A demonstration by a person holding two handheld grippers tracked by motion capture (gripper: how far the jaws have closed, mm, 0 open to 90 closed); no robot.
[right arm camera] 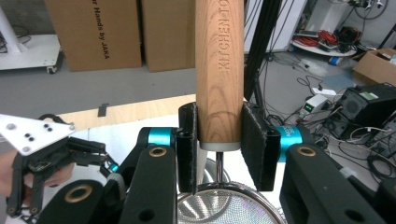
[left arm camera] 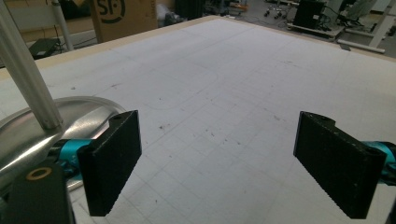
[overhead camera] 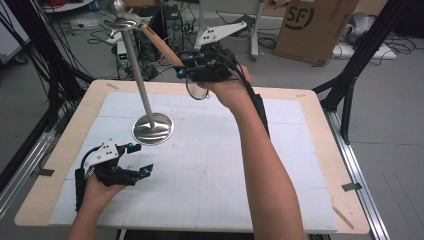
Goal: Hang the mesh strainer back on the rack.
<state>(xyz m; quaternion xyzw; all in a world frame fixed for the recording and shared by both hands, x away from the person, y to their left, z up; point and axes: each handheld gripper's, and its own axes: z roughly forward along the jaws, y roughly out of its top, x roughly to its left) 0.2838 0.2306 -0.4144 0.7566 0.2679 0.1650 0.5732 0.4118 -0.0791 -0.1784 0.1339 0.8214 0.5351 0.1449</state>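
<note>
the left gripper (overhead camera: 142, 159) lies low over the table's near left corner, the left hand (overhead camera: 97, 192) under it, jaws spread wide with nothing between them. the right forearm rises from the near edge toward the far side, the right hand (overhead camera: 227, 90) lifted well above the table. the right gripper (right arm camera: 219, 140) has its jaws pressed on a wooden handle (right arm camera: 219, 65); its wrist seems bent back, though the high view is blurred there.

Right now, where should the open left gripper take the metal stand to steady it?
Low on the pole, just above the round base, level from the left gripper's side: the pole is slim and straight, the base a wide flat disc.
</note>
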